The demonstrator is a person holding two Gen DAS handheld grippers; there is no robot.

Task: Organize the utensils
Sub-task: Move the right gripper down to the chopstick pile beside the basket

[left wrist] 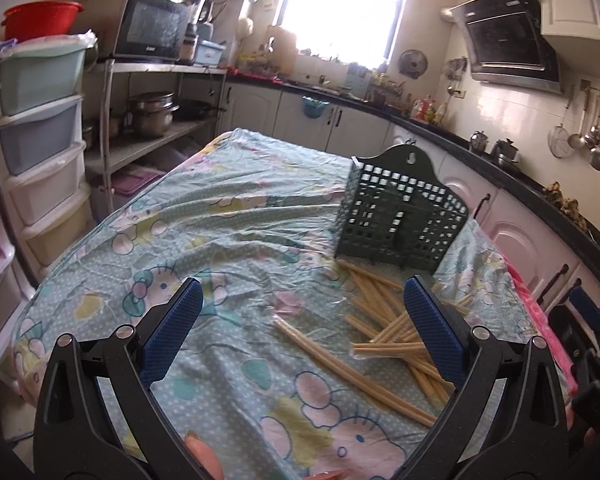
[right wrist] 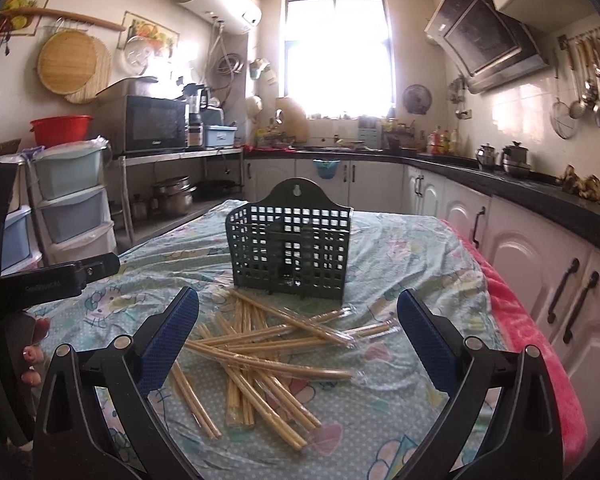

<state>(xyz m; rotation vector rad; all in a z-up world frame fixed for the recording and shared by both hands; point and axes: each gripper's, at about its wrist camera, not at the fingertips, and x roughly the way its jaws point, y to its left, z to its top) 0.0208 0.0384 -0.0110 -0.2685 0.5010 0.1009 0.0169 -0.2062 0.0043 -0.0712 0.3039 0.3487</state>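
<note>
A dark green perforated utensil holder (right wrist: pixel 290 246) stands upright on the table; in the left wrist view the holder (left wrist: pixel 400 220) is at the right. Several pale wooden chopsticks (right wrist: pixel 260 344) in clear sleeves lie scattered in front of it, also the chopsticks (left wrist: pixel 392 332) low right in the left wrist view. My right gripper (right wrist: pixel 298 316) hangs open above the pile with nothing between its blue pads. My left gripper (left wrist: pixel 304 304) is open too, over bare cloth left of the pile. The left gripper's body (right wrist: pixel 48 280) shows at the right wrist view's left edge.
The table wears a light blue cartoon-print cloth (left wrist: pixel 204 224) with a pink towel (right wrist: pixel 540 344) along its right edge. White cabinets (right wrist: pixel 540 272) under a black counter run close on the right. Plastic drawers (left wrist: pixel 40 152) and a metal shelf stand left.
</note>
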